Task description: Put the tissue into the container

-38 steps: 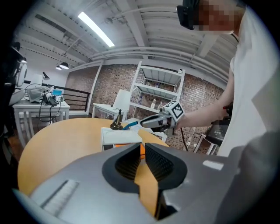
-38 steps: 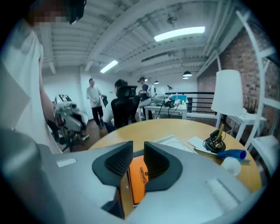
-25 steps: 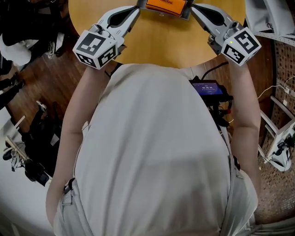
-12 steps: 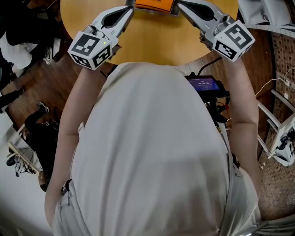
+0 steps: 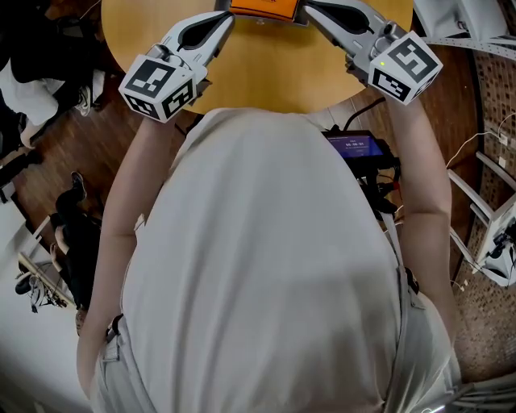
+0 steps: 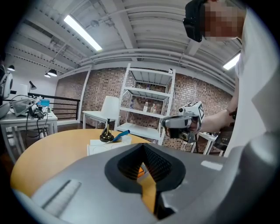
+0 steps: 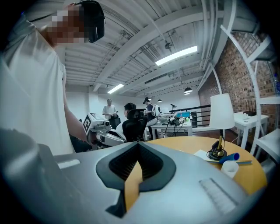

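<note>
My left gripper (image 5: 221,11) and right gripper (image 5: 311,7) are both held up over the near edge of a round yellow wooden table (image 5: 274,73), their tips pointing inward at each other. Between the tips, cut by the picture's top edge, lies an orange flat thing (image 5: 262,6). The left gripper (image 6: 142,151) has its jaws closed tip to tip with nothing in them; so does the right gripper (image 7: 138,151). Further along the table lie white sheets, perhaps tissue (image 6: 103,146), and a small white cup (image 7: 229,168) stands beside a blue stick.
A black desk stand (image 7: 215,153) sits by the cup. My torso hides most of the near floor. A black device with a lit screen (image 5: 359,151) hangs at my right hip. White shelving (image 6: 148,109) and other desks with people (image 7: 131,120) stand around the table.
Both grippers and the table have slid slightly up and left in the head view; the orange thing now sits closer to the top edge. The jaws stayed closed.
</note>
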`<state>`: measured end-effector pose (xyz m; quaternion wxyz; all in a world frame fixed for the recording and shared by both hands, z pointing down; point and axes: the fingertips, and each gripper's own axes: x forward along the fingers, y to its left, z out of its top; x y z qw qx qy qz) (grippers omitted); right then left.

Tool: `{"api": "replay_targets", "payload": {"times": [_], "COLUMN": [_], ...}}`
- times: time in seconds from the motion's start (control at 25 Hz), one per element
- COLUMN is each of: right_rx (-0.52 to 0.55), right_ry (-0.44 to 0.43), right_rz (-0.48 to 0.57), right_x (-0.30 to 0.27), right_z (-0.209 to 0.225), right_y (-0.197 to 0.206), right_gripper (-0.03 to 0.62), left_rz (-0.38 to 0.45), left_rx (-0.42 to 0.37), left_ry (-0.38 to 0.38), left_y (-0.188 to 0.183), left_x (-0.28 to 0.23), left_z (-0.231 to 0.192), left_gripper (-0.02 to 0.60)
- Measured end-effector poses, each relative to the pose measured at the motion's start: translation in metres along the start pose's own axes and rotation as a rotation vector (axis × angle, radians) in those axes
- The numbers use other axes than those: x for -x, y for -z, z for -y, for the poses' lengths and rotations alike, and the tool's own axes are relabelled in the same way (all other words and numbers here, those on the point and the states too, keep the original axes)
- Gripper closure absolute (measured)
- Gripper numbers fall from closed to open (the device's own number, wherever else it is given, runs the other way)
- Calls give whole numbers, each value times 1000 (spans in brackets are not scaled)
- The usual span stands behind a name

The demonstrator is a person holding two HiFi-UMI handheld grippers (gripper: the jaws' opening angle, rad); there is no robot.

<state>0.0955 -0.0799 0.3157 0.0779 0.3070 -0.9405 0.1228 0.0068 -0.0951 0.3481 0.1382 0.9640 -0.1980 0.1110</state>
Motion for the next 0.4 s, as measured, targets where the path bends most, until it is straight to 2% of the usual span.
{"api": "replay_targets", "payload": {"times": [0.4], "right_rx": [7], "right_ry": [7], "right_rz": [-8], "right_x": [1], "right_z": [2], "right_y": [2], "right_gripper": [594], "left_rz": [-6], "left_rx": [5], "left_ry": [-3], "left_y": [4], "left_x": [1], "left_z": [0], "left_gripper": [581]}}
